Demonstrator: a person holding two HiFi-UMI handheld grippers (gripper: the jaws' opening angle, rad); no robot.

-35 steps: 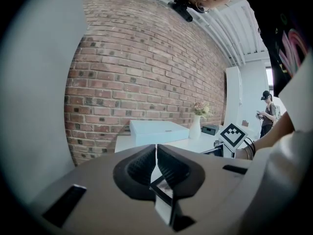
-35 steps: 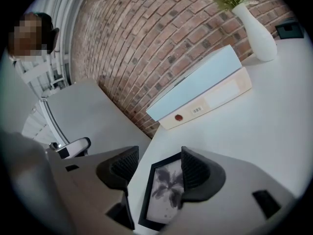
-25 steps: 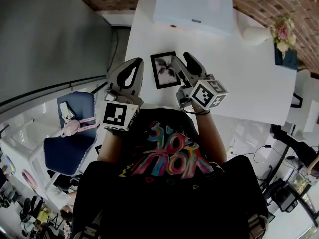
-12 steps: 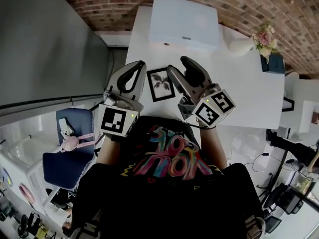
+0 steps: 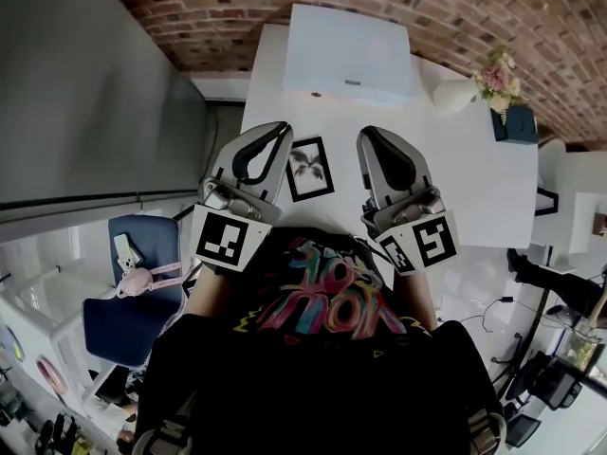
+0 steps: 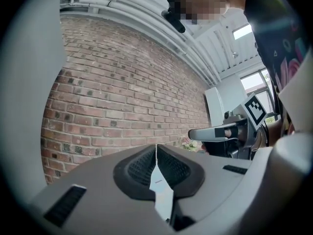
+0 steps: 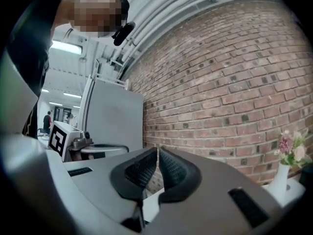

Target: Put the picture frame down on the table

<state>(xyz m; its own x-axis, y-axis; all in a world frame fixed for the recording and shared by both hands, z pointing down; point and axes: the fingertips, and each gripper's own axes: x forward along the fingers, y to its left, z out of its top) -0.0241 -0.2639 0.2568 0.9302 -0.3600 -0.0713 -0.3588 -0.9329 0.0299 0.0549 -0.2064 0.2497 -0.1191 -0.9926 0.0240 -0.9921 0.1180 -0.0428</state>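
- The right gripper (image 5: 372,138) is hovering level over the table. Its jaws have just been closing and are now meeting tip to tip with nothing between them.
- The left gripper (image 5: 278,133) is hovering alongside it, well apart. Its jaws are likewise pressing together and carrying nothing.
- The picture frame (image 5: 309,168) is lying flat on the white table (image 5: 474,178). It is showing below and between the two grippers, nearer the left gripper's side, and neither gripper is touching it.
- The frame is showing a dark border around a pale print, face up.
- Ahead of both gripper tips, a white box (image 5: 351,50) is sitting on the far part of the table, close to the brick wall (image 5: 237,8).
- Out to the right gripper's right, a vase of pink flowers (image 5: 458,91) is standing near the table's far corner.
- Each gripper is pointing toward the wall, and each gripper view is catching the other gripper off to its side.
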